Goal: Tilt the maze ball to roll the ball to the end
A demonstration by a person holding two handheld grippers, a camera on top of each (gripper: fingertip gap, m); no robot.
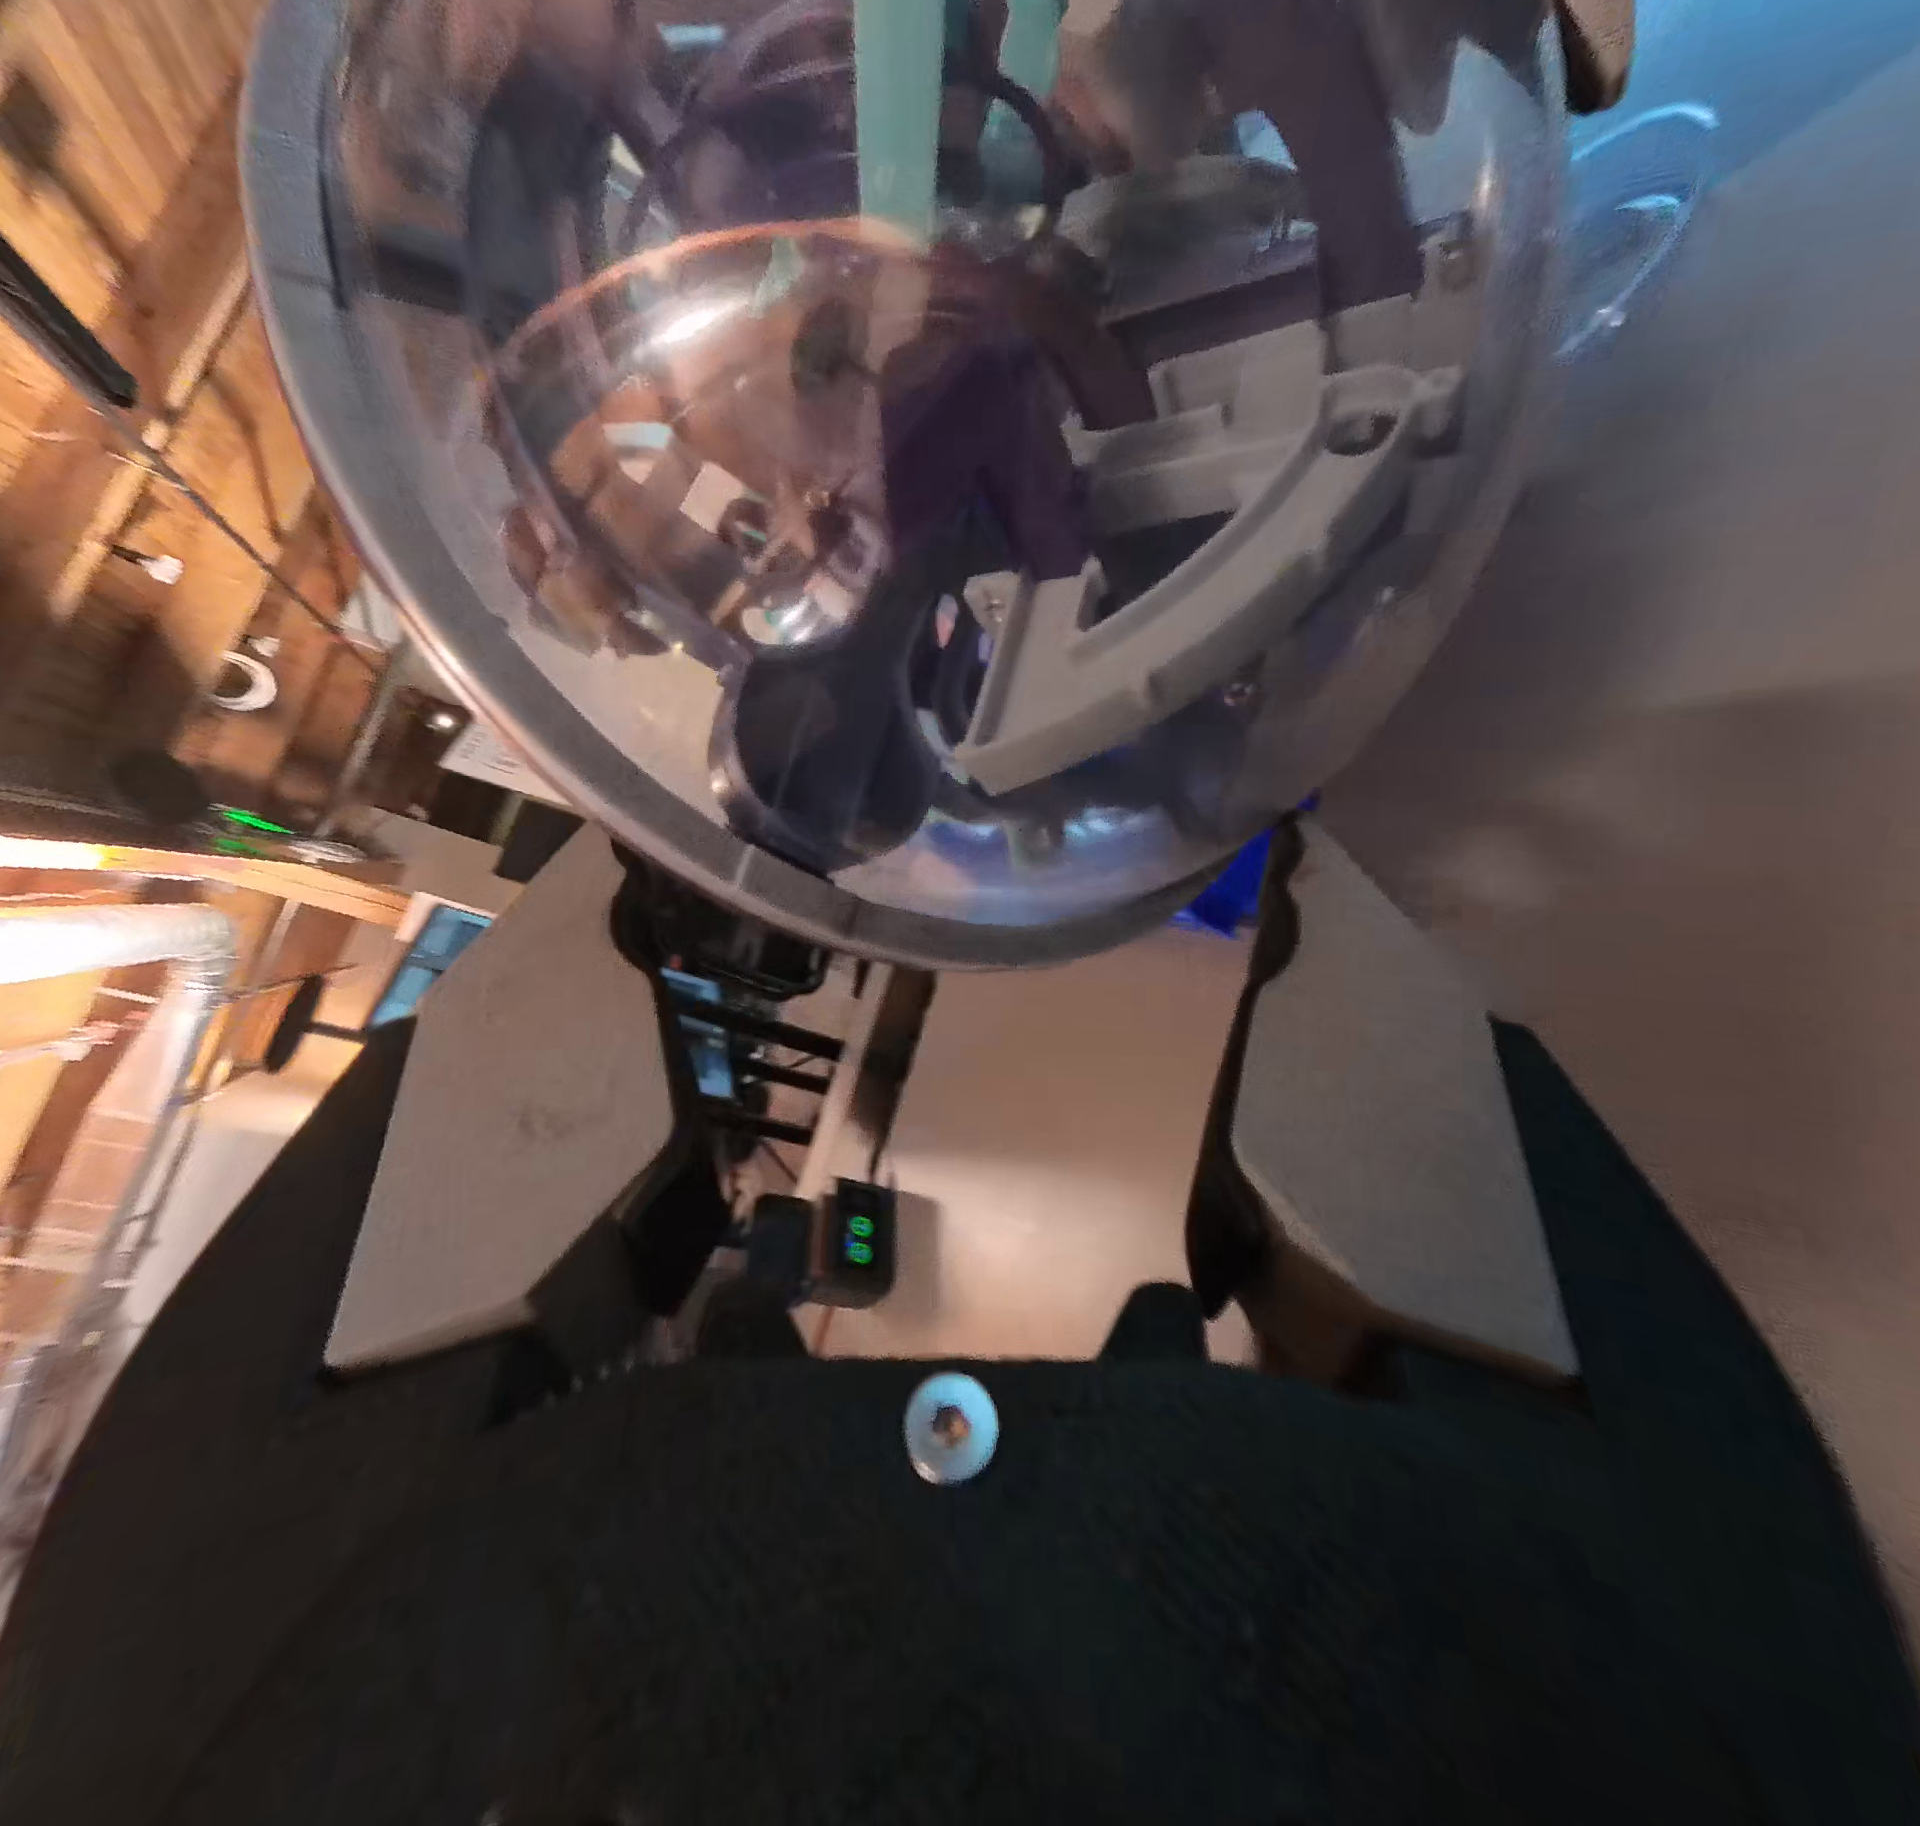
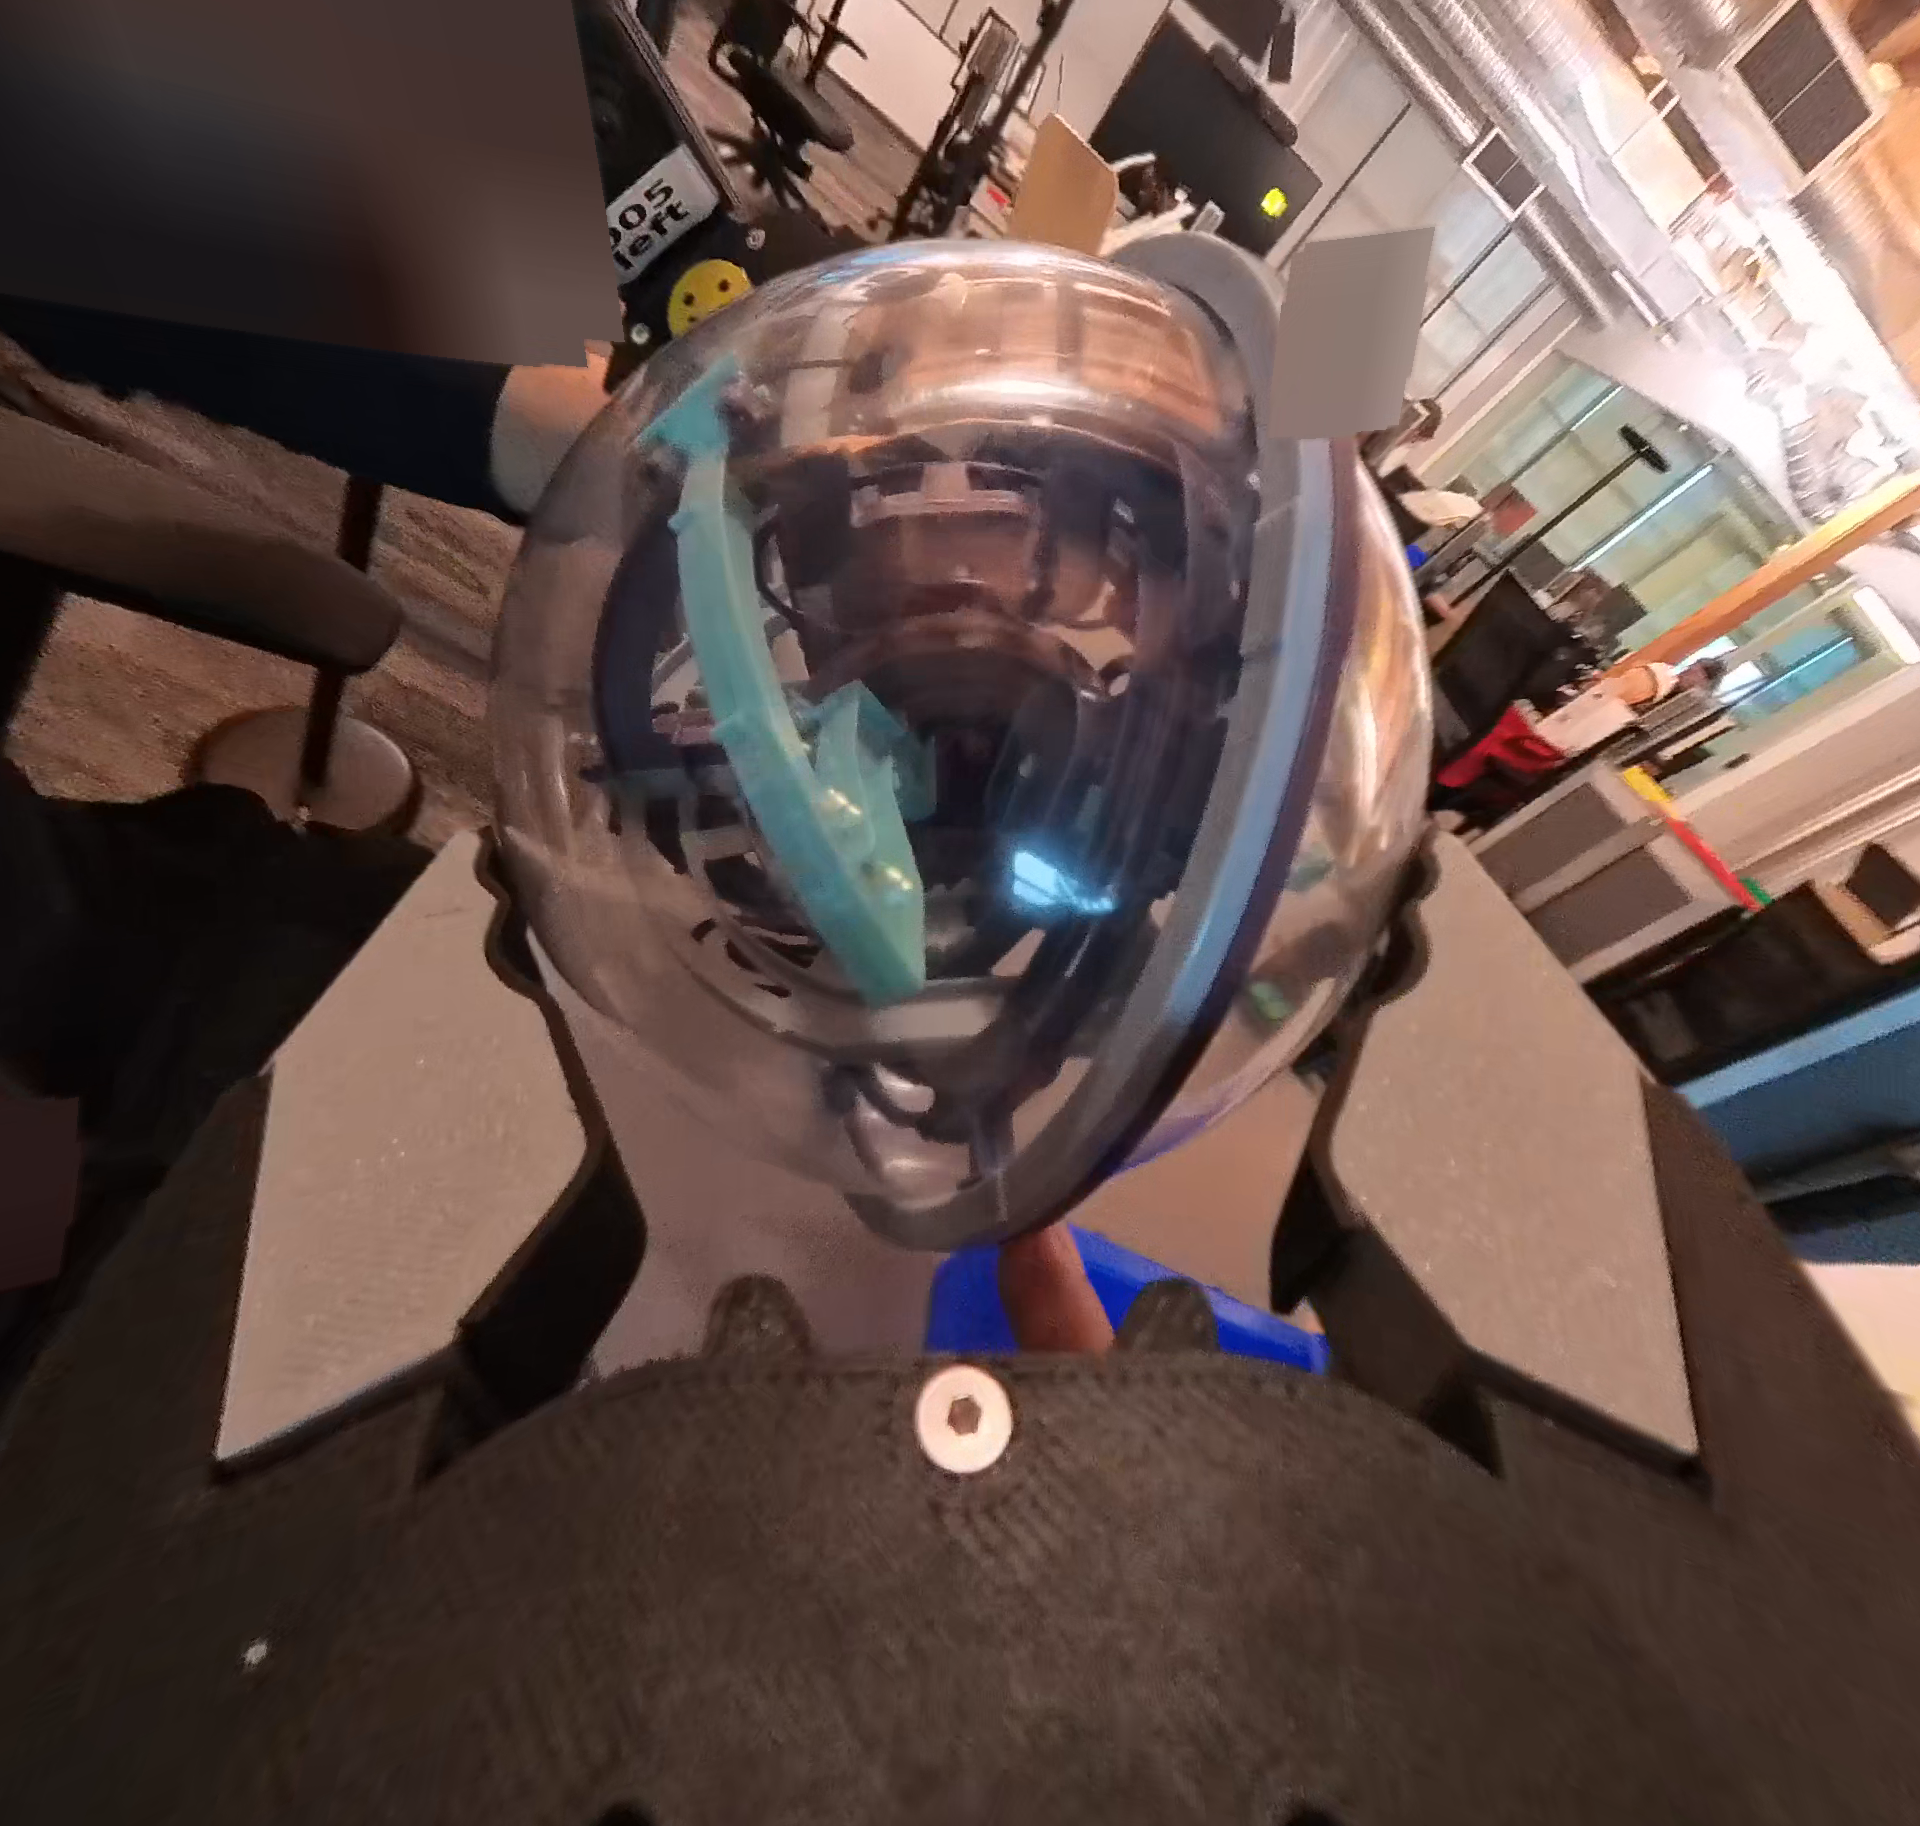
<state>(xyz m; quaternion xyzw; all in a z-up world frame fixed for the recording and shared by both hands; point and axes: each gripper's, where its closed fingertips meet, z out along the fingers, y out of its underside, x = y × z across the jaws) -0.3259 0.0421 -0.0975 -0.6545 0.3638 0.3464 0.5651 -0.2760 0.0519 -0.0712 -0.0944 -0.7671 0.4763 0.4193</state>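
The maze ball (image 1: 894,374) is a clear sphere with grey tracks (image 1: 1195,571) inside, and it fills the top of the left wrist view. My left gripper (image 1: 951,872) grips its near side, with both fingertips (image 1: 623,903) against the shell. In the right wrist view the maze ball (image 2: 935,737) shows a teal track (image 2: 769,737) and a blue seam ring (image 2: 1288,737). My right gripper (image 2: 951,903) is shut on it, with its pads (image 2: 499,903) on both flanks. The left gripper's body (image 2: 707,296) shows behind the sphere. I cannot make out the small rolling ball.
A person's dark sleeve and hand (image 2: 312,394) reach in from the left. A blue object (image 2: 1226,1329) and a fingertip (image 2: 1049,1288) lie under the sphere. Desks, monitors and chairs (image 2: 1195,135) stand behind. A pale surface (image 1: 1714,633) is on the right.
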